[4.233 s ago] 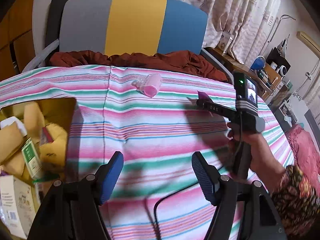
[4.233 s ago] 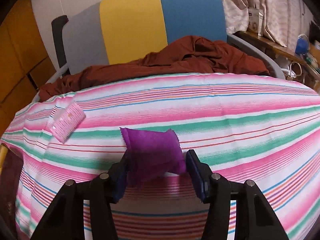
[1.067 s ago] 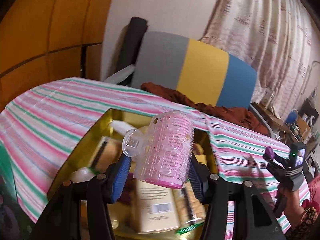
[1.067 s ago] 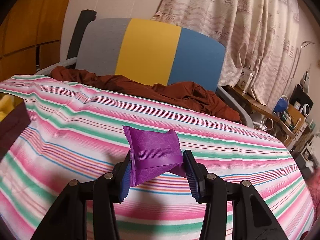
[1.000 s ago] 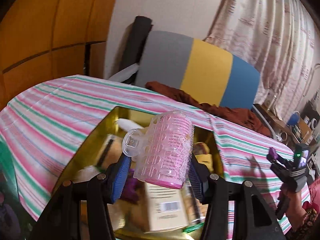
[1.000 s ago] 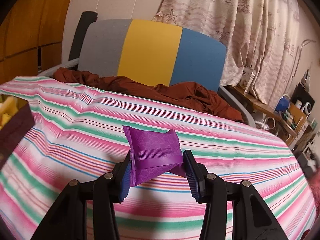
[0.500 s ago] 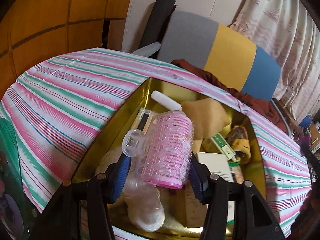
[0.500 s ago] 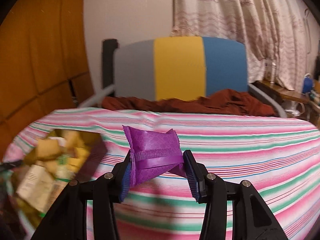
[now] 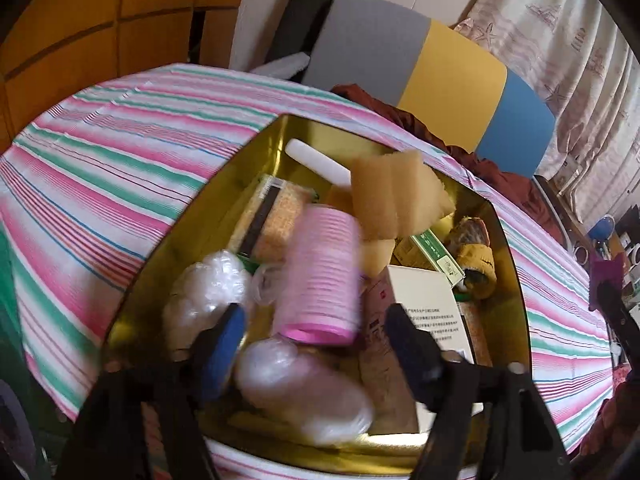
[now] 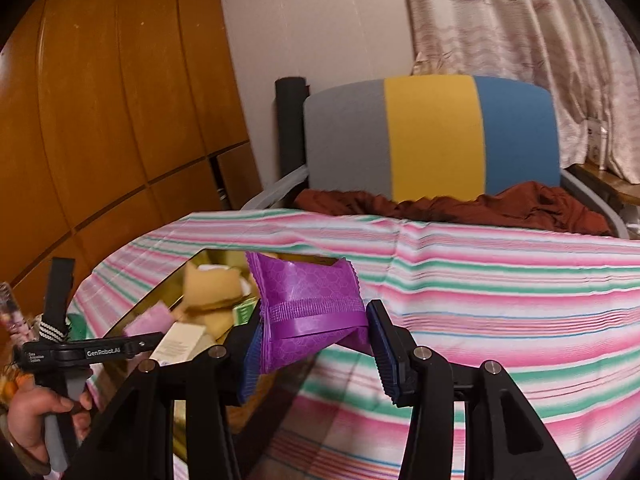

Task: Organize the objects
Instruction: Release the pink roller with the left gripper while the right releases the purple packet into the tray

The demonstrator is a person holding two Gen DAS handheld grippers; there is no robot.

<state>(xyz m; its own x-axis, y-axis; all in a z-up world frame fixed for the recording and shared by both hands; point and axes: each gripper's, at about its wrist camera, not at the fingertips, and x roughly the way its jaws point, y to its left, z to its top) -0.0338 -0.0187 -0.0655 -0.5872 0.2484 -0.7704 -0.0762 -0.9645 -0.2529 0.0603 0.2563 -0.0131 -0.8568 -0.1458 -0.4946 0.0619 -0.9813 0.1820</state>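
Left wrist view shows my left hand-held gripper (image 9: 310, 344) jaws just sprung apart, the pink hair roller (image 9: 320, 276) dropping into the gold tin (image 9: 256, 148) at twelve o'clock, while the right hand-held gripper (image 10: 316, 350) remains clamped on the purple sachet (image 10: 308, 312), not yet binned.

A lived-in home room. Patterned curtains (image 10: 500, 40), wood-panelled wardrobe doors (image 10: 100, 120) and a padded chair (image 10: 432, 136) draped with clothing (image 10: 520, 204) show it.
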